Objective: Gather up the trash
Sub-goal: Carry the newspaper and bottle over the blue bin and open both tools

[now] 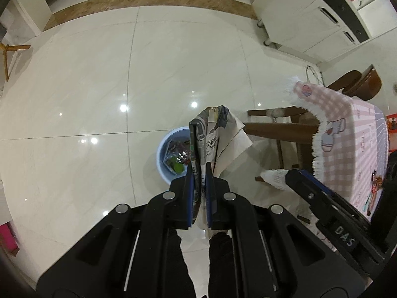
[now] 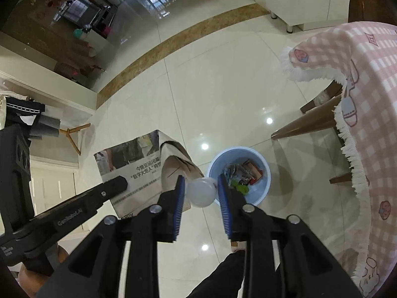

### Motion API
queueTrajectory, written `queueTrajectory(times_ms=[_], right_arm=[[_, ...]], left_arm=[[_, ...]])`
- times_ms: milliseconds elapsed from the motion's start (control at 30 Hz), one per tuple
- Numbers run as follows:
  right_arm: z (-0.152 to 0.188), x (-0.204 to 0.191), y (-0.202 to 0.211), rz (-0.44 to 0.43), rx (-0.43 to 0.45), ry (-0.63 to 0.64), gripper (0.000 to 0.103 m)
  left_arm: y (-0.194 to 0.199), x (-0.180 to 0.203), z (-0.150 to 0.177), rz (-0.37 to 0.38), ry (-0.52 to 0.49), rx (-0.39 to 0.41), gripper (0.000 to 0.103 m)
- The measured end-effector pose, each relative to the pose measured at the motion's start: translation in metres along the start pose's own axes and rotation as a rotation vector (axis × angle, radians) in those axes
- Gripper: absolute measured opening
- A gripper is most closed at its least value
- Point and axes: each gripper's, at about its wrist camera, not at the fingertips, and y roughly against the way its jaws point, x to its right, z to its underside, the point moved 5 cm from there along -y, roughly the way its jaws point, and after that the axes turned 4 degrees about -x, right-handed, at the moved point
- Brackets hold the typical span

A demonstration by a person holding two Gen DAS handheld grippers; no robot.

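- The left hand-held gripper (image 1: 199, 173) is clamped shut on a folded newspaper (image 1: 213, 134), its blue pads pressing both faces of the fold.
- The newspaper stands up from the pads toward 12 o'clock in the left wrist view: grey printed photos, a strip of black headline characters, and a plain beige flap drooping to 3 o'clock.
- The right hand-held gripper (image 2: 201, 186) has a pale translucent plastic cup (image 2: 201, 191) between its blue pads; the cup looks milky white and rounded. The pad at 3 o'clock lies against it, while at 9 o'clock I cannot tell whether the pad still touches, so the grip looks loose at best.
- Both hand-held grippers point steeply down at the floor (image 1: 86, 87), which is glossy cream tile with bright light spots.
- In the right wrist view the left hand-held gripper (image 2: 119, 182) comes in from 8 o'clock, with the newspaper (image 2: 131, 166) just beyond its tip.
- A light blue bin (image 2: 248, 198) stands on the floor just past the cup, toward 1 o'clock; it holds wrappers and something green.
- In the left wrist view the bin (image 1: 163, 154) sits at 10 o'clock of the pads, partly hidden by the newspaper.
- A dark sleeve (image 2: 223, 273) shows beneath the right hand-held gripper at 6 o'clock.
- The table, under a pink checked cloth (image 2: 367, 129) with a white fringe, lies at 3 o'clock, with a wooden chair (image 2: 305, 124) tucked beneath it.
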Motion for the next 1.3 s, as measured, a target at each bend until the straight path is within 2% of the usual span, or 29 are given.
queueTrajectory(times_ms=[267,633,900,1000,1100,1200,1300], right_arm=[[0.003,0.008,-0.005,0.009,-0.014,-0.015,0.036],[0.008,0.029,-0.001,0.027,-0.026,-0.054,0.036],[0.011,0.036,0.005,0.041,-0.021,-0.069,0.039],[0.011,0.035,0.006,0.039,-0.017,-0.064,0.039],[0.012,0.035,0.009,0.036,-0.015,-0.063,0.039],[0.012,0.035,0.01,0.034,-0.016,-0.065,0.039],[0.013,0.039,0.014,0.033,-0.012,-0.068,0.04]], left_arm=[[-0.014,0.0,0.0,0.017,0.02,-0.045,0.008],[-0.042,0.022,0.003,0.019,-0.008,-0.135,0.008],[-0.048,0.04,-0.001,0.026,-0.032,-0.146,0.009],[-0.048,0.043,-0.001,0.026,-0.031,-0.152,0.012],[-0.05,0.048,0.001,0.034,-0.044,-0.16,0.021],[-0.049,0.05,0.002,0.018,-0.048,-0.148,0.056],[-0.05,0.053,0.003,0.028,-0.051,-0.153,0.056]])
